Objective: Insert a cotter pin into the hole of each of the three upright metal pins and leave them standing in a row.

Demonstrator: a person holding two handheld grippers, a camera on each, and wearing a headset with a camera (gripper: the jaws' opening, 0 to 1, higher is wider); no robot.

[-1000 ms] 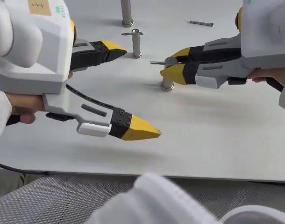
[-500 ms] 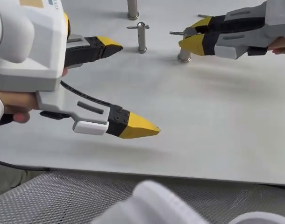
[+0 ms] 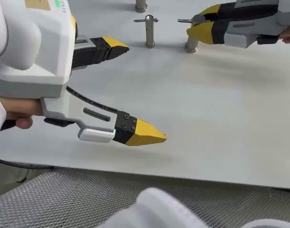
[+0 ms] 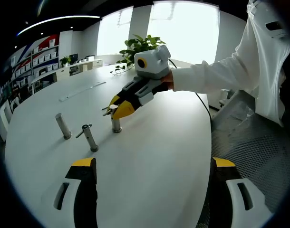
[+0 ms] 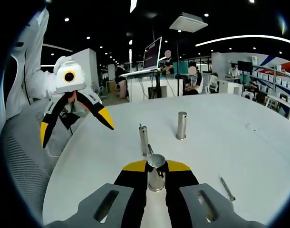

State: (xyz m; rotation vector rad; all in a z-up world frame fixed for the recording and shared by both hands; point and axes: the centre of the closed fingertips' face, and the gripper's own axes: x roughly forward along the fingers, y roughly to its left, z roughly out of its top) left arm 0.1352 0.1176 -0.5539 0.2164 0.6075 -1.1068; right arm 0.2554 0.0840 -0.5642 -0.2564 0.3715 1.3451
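The white table [image 3: 221, 118] carries all the work. The left gripper [image 3: 138, 90] hovers low over its near side with its jaws spread wide and nothing between them. The right gripper [image 3: 194, 23] reaches in from the far right. Its jaws are closed on the head of the near pin [image 3: 191, 43], as the right gripper view shows with the pin's top sitting between the yellow tips.

3 metal pins stand upright: the near pin, the middle pin [image 3: 149, 34] just beside it, and the far pin [image 3: 141, 5] beyond. The near pin's cotter pin [image 3: 184, 20] pokes out of the hole on the side away from the gripper. The middle pin's cotter pin [image 3: 146, 20] sits crosswise through its top. The far pin looks bare, and a loose cotter pin [image 5: 227, 188] lies flat on the table off to the side.

The step in hand looks like lining the near pin up with the other 2. It wants the pin kept vertical and its base set flat. The jaws should then open straight apart, so they do not catch the cotter pin or tip the pin.

Compared with 1 second ago, the near pin has shifted. It stood well in front of the middle pin, closer to the person, and is now almost level with it. The left gripper's wide-open jaws are unchanged.
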